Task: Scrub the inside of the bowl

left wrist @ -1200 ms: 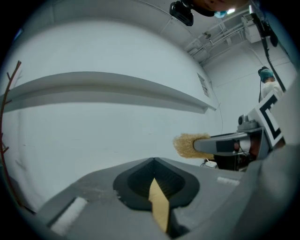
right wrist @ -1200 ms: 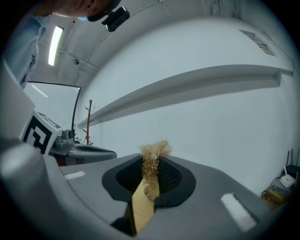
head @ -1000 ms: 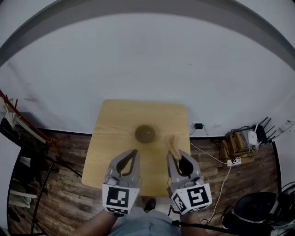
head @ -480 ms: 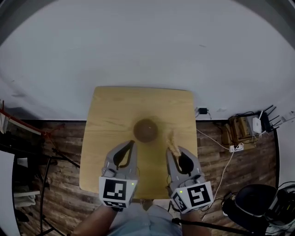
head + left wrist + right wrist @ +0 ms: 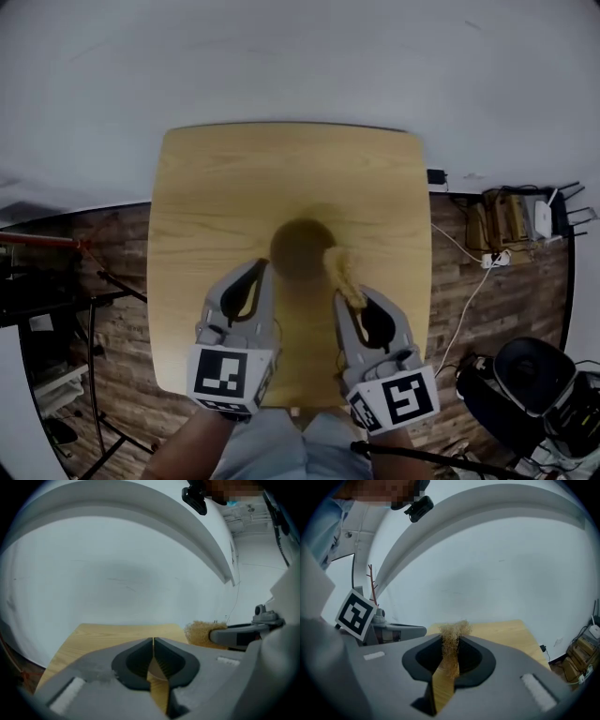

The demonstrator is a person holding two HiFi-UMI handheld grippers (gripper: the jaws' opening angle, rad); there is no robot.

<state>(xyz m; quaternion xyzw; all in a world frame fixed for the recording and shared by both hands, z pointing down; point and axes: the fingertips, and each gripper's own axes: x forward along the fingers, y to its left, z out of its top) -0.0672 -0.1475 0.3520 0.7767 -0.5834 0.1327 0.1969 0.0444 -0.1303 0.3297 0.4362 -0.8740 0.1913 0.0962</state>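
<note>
- Found a dark brown round bowl point(image 5: 302, 248) at the middle of a square light wooden table point(image 5: 216, 187).
- Pinched a tan fibrous scrubbing pad point(image 5: 342, 274) in the right gripper point(image 5: 352, 302), with the pad's far end at the bowl's right rim; could not tell whether touching.
- Held the left gripper point(image 5: 153, 641) just near-left of the bowl, jaws pressed together on nothing.

Table point(image 5: 216, 187): pale wood, fine grain, matt.
Bowl point(image 5: 298, 246): dark brown, dull finish.
Scrubber point(image 5: 343, 277), at the bowl's 4 o'clock: tan, coarse, fibrous, rough.
Left gripper point(image 5: 262, 266), Right gripper point(image 5: 356, 302): grey matt plastic with dark ribbed inner faces.
Floor point(image 5: 112, 328): dark wood planks.
</note>
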